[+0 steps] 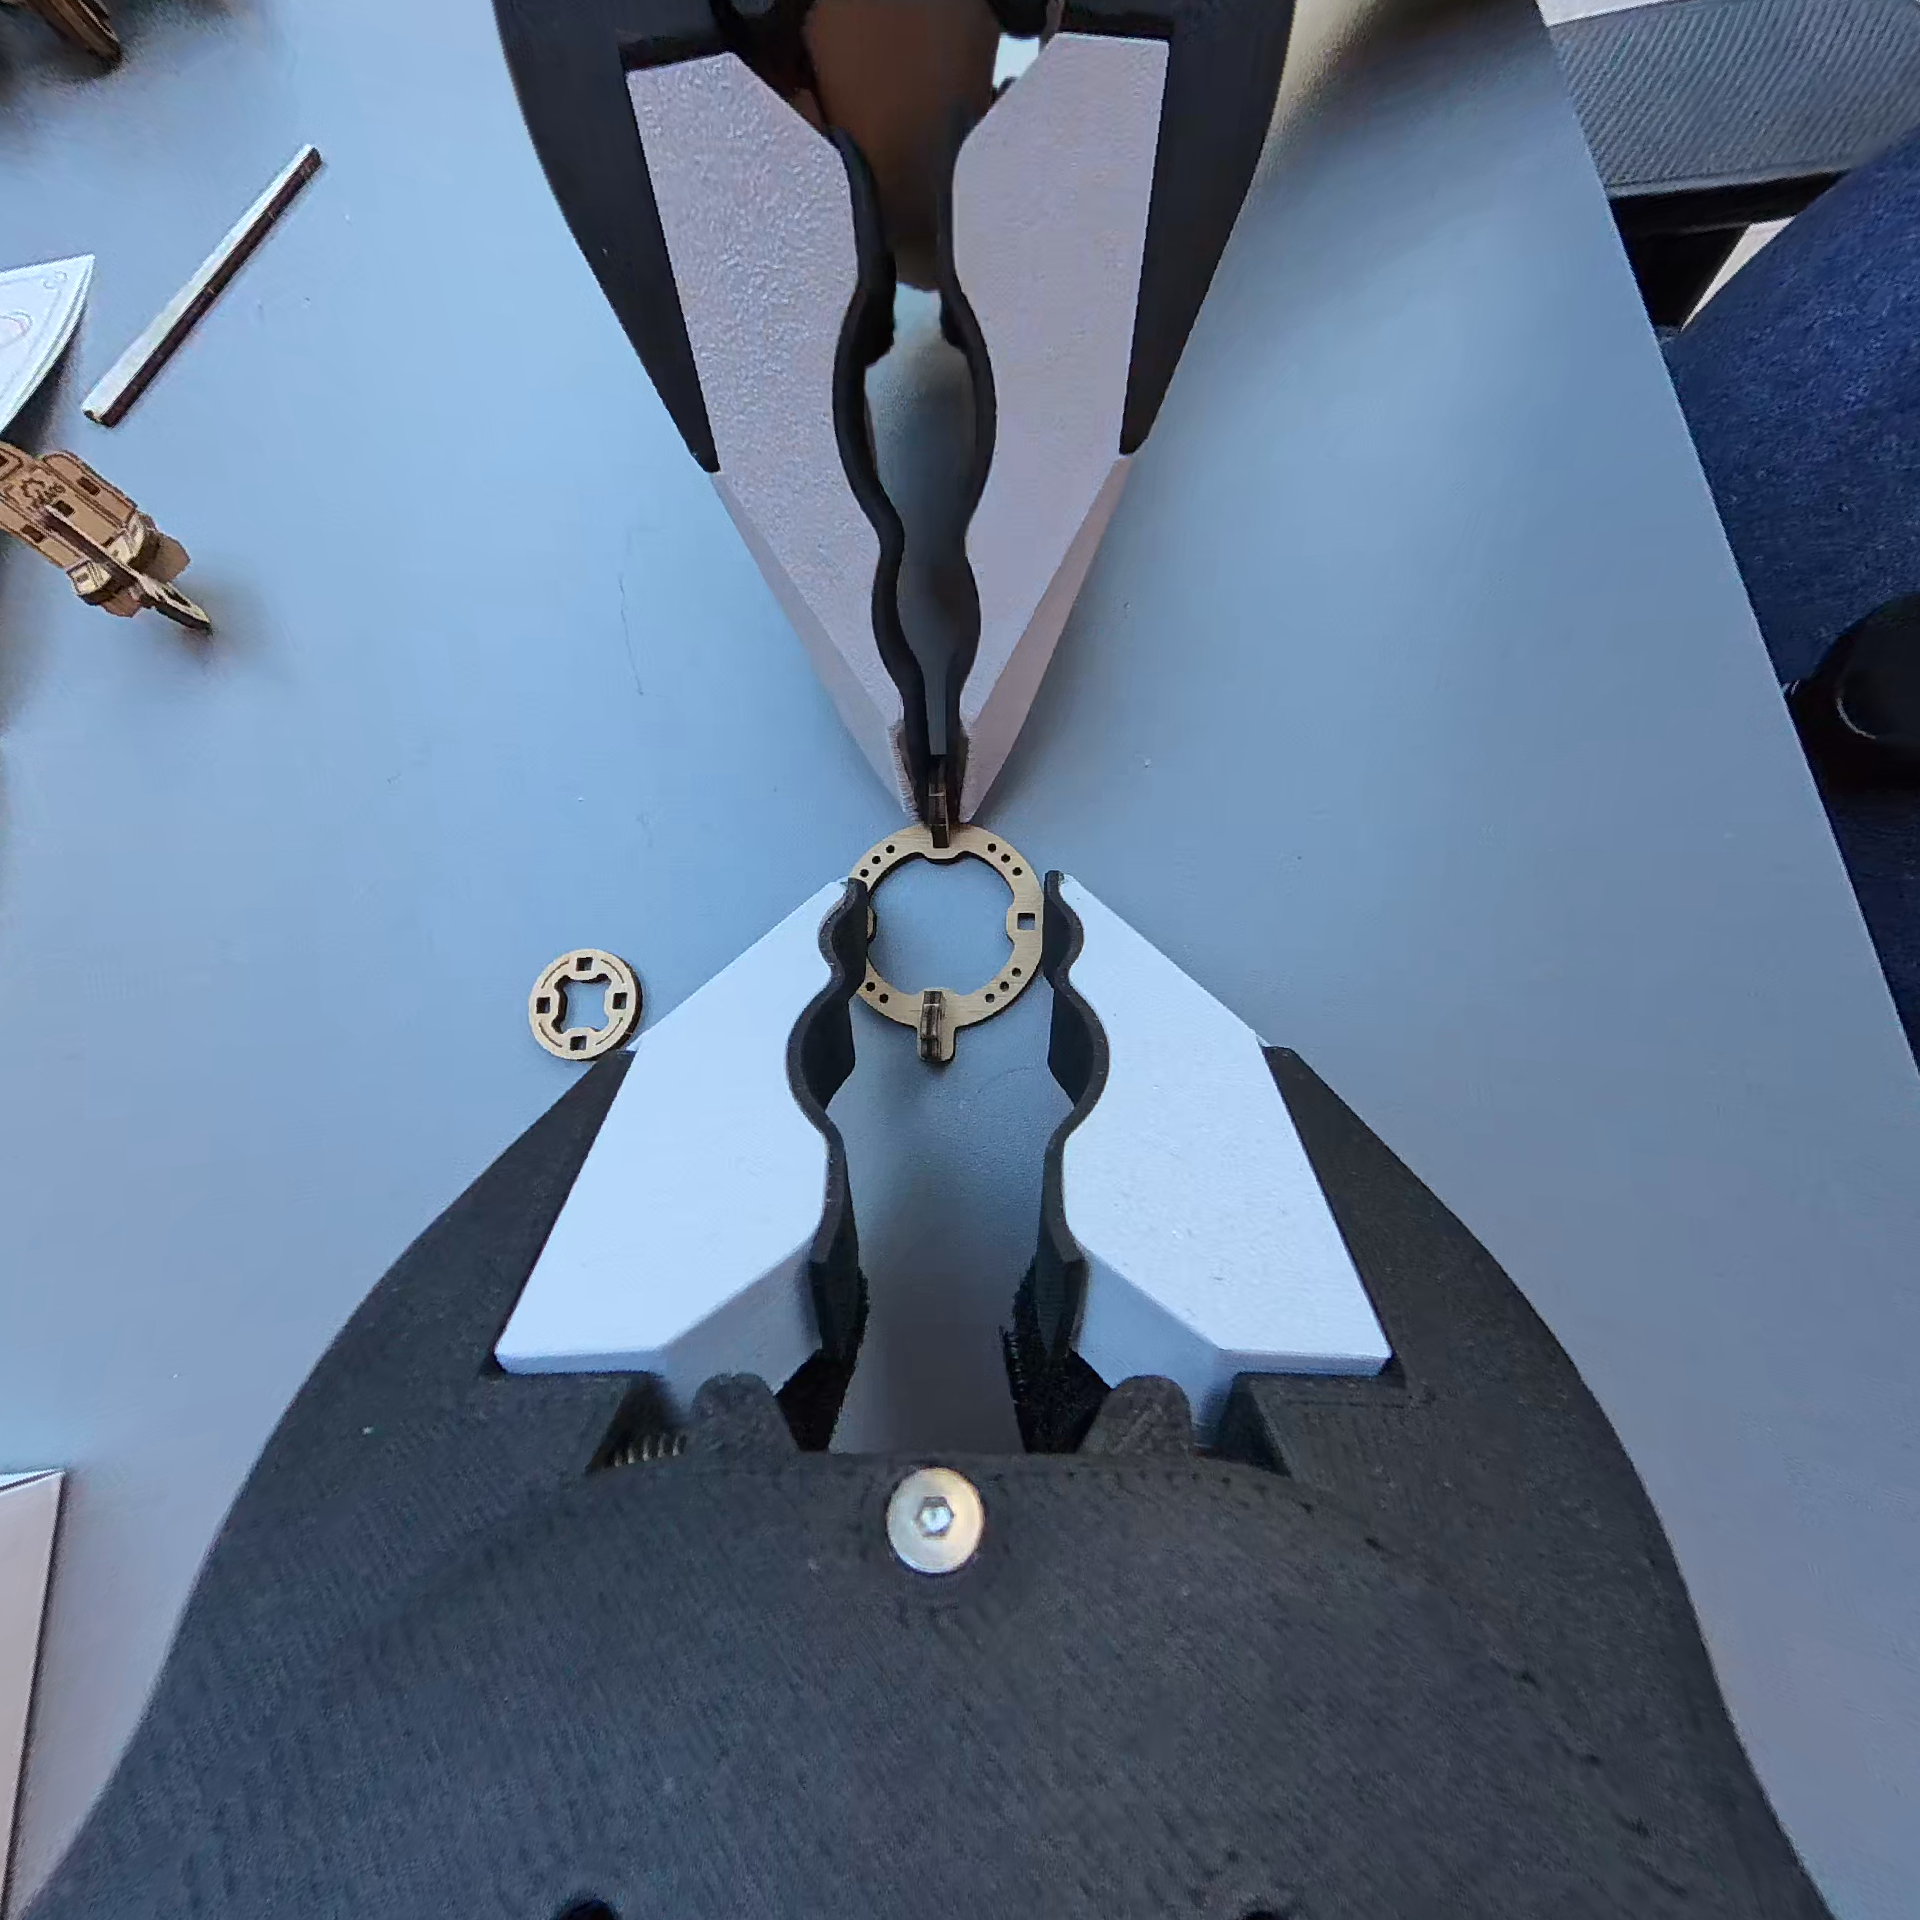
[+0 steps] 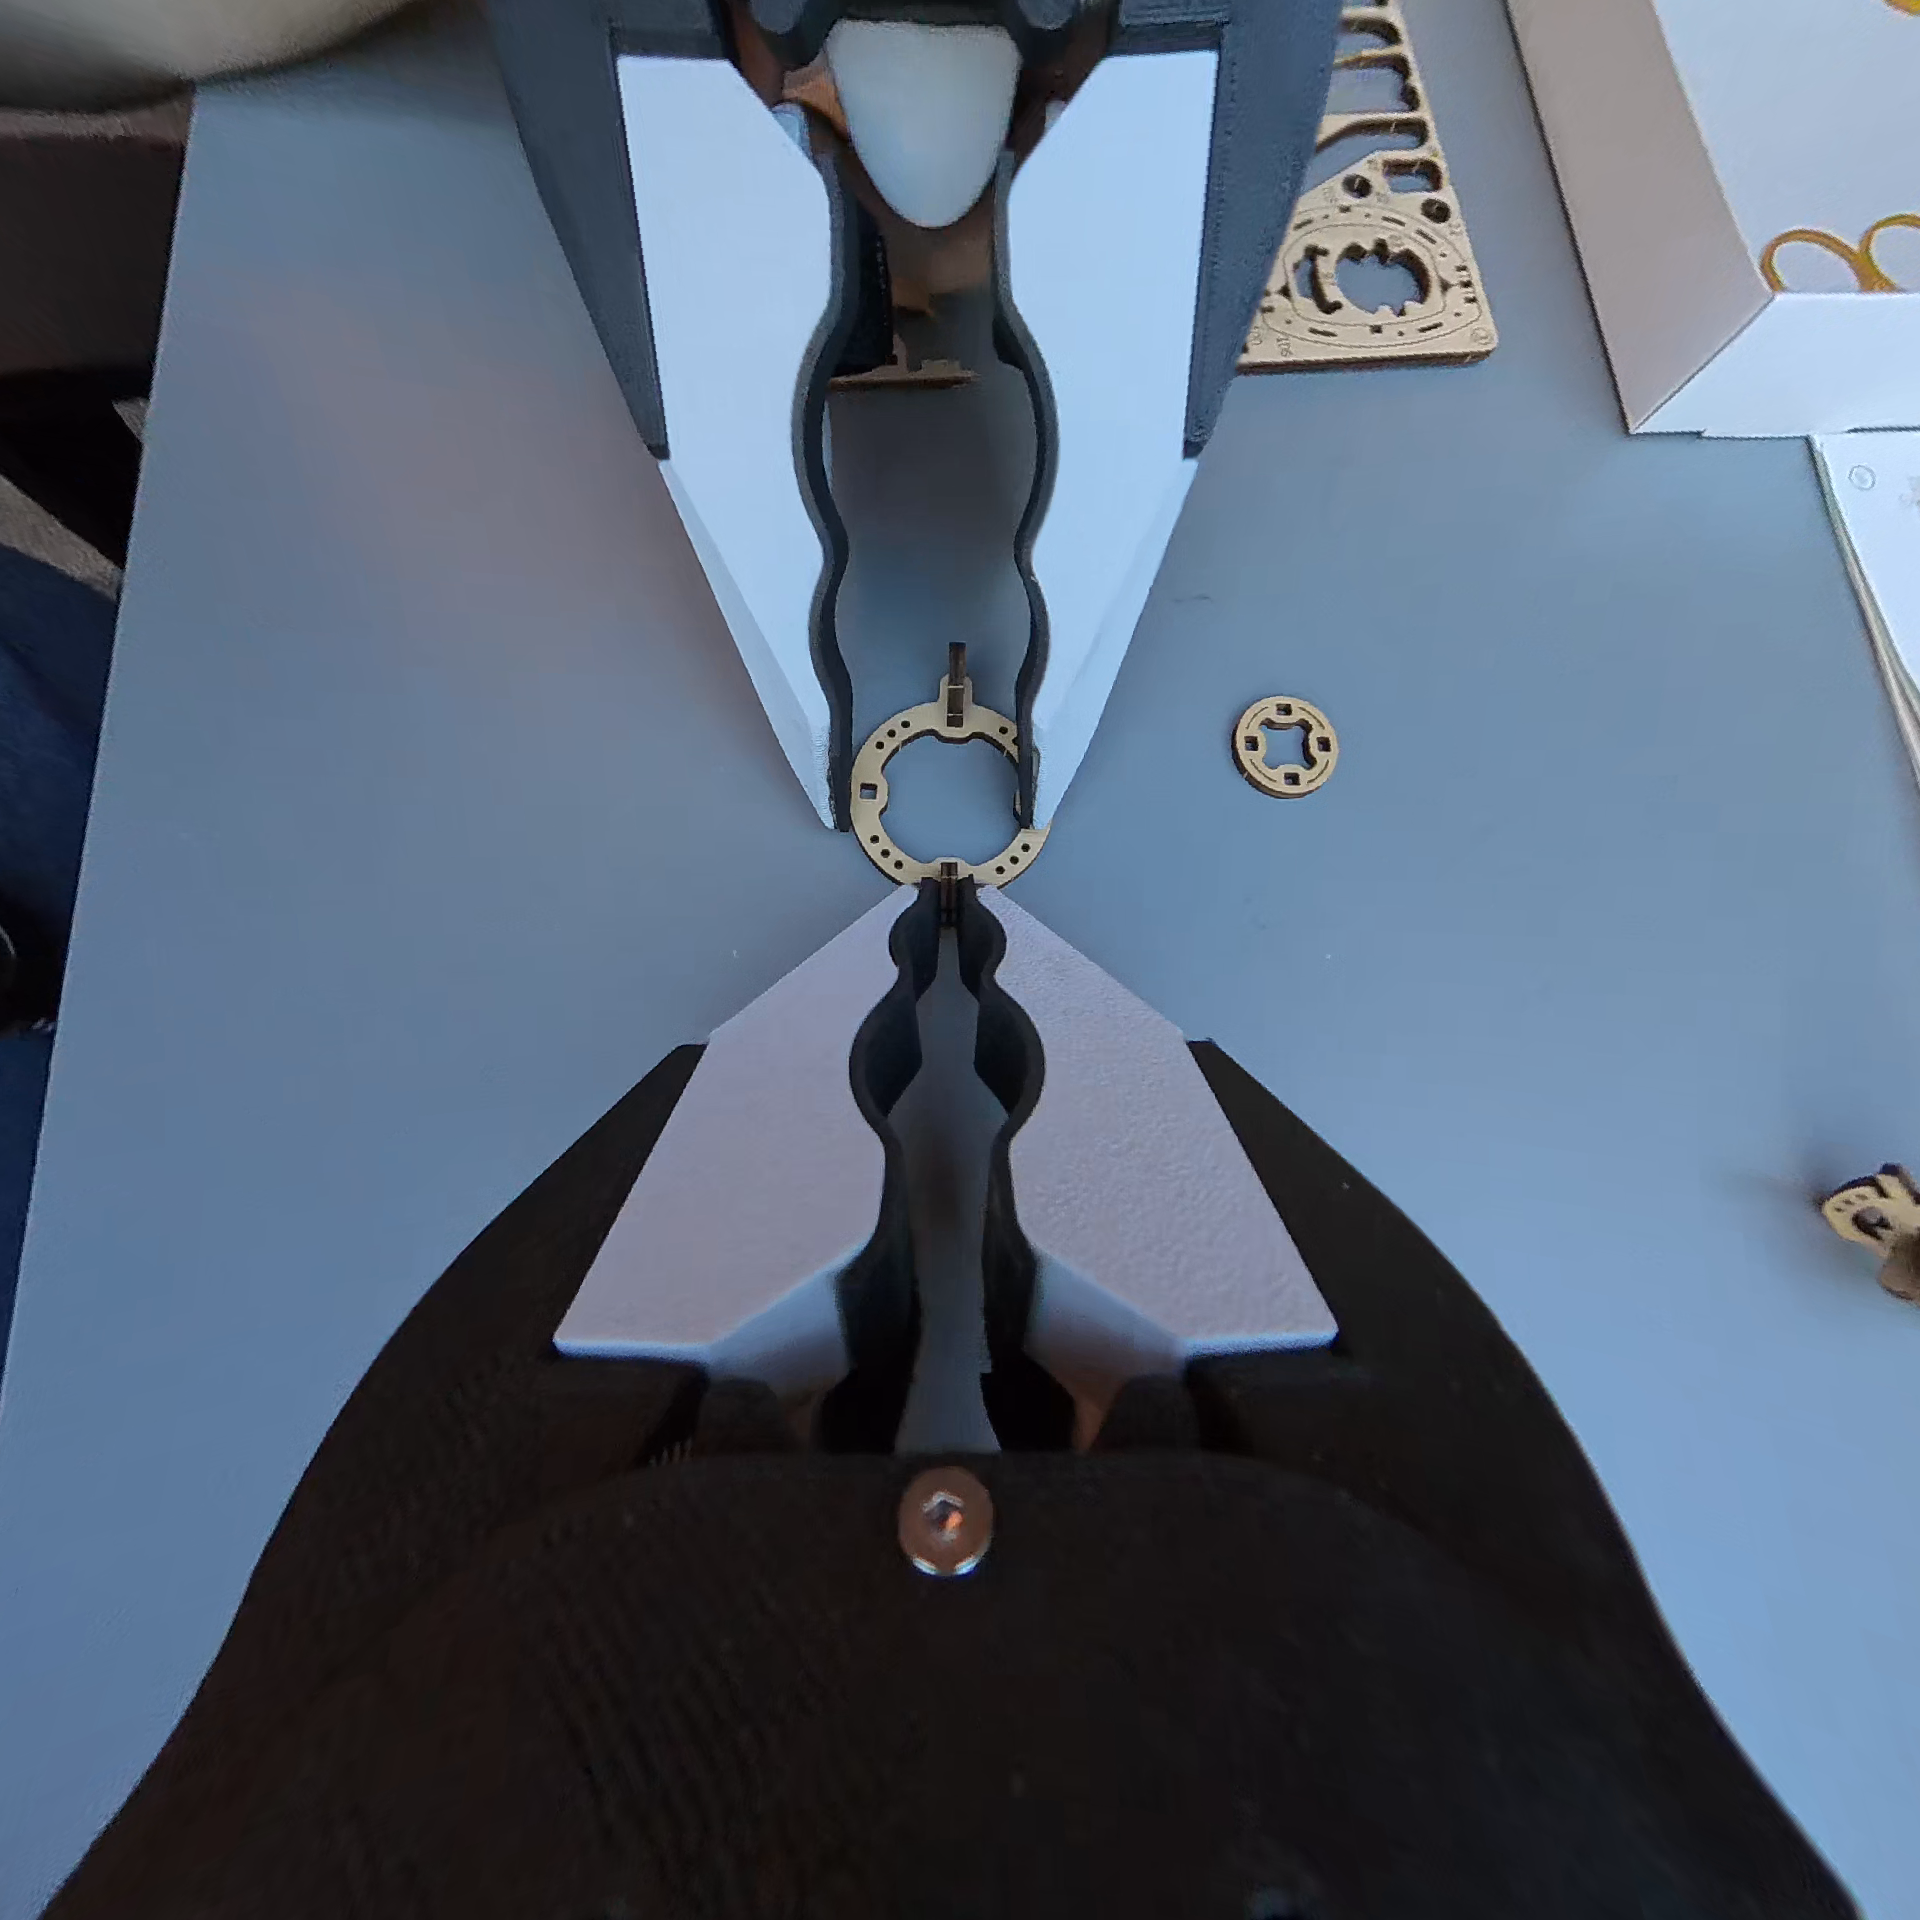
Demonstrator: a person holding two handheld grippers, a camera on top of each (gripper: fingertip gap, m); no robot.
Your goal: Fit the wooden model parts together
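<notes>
- Left wrist view: the left gripper [image 1: 951, 894] points forward low over the grey table [image 1: 1351, 831], fingers spread wide either side of the wooden ring [image 1: 948, 948], apparently not gripping it.
- Facing it tip to tip, the right gripper [image 2: 948, 902] pinches a small peg [image 2: 948, 894] at the ring's rim.
- Beyond, a smaller wooden disc [image 2: 1285, 747] lies flat.
</notes>
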